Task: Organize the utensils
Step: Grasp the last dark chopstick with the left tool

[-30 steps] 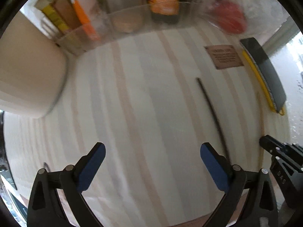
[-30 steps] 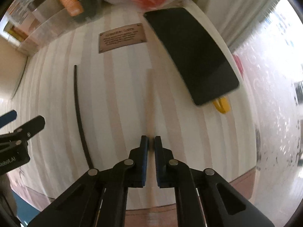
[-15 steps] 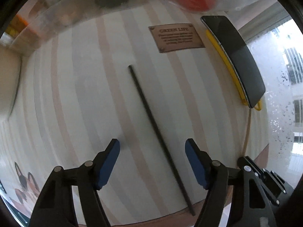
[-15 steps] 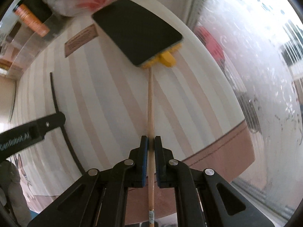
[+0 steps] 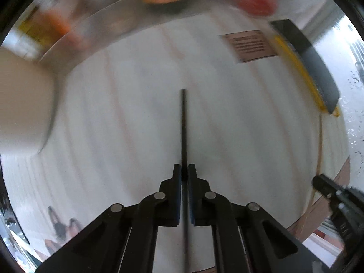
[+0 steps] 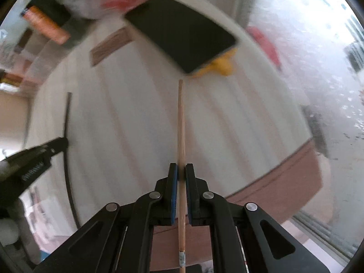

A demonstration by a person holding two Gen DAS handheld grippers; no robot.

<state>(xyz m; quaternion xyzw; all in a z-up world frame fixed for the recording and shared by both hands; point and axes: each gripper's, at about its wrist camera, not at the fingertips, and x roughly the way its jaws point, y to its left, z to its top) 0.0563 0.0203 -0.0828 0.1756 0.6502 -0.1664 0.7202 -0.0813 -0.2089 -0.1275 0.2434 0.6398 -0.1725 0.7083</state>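
Since a second ago: both views have swung, and the left tongs have just been closing from wide apart onto a stick that then lay loose on the table.
Left wrist, tongs: the left gripper (image 5: pixel 184 170) is nipped narrow on the thin black chopstick (image 5: pixel 183 122), which runs straight out from between its blue pads (image 5: pixel 177 193).
Left wrist, stick's place: its far end points up the pale striped wooden tabletop (image 5: pixel 227 136); whether it has left the wood I cannot tell.
Left wrist, surroundings: a brown printed label (image 5: pixel 250 45) and a dark flat slab with a yellow underside (image 5: pixel 314 68) lie to the upper right, blurred.
Right wrist, tongs: the right gripper (image 6: pixel 181 173) is clamped narrow on the light wooden chopstick (image 6: pixel 180 122), as it was half a second ago.
Right wrist, stick's place: its tip ends just short of the slab's yellow corner, apart from it.
Right wrist, other hand: the left tool shows at the left edge, on the black stick.
Meaning for the task: each hand now has one chopstick, so I judge the picking-up done and the carrying to a holder next.
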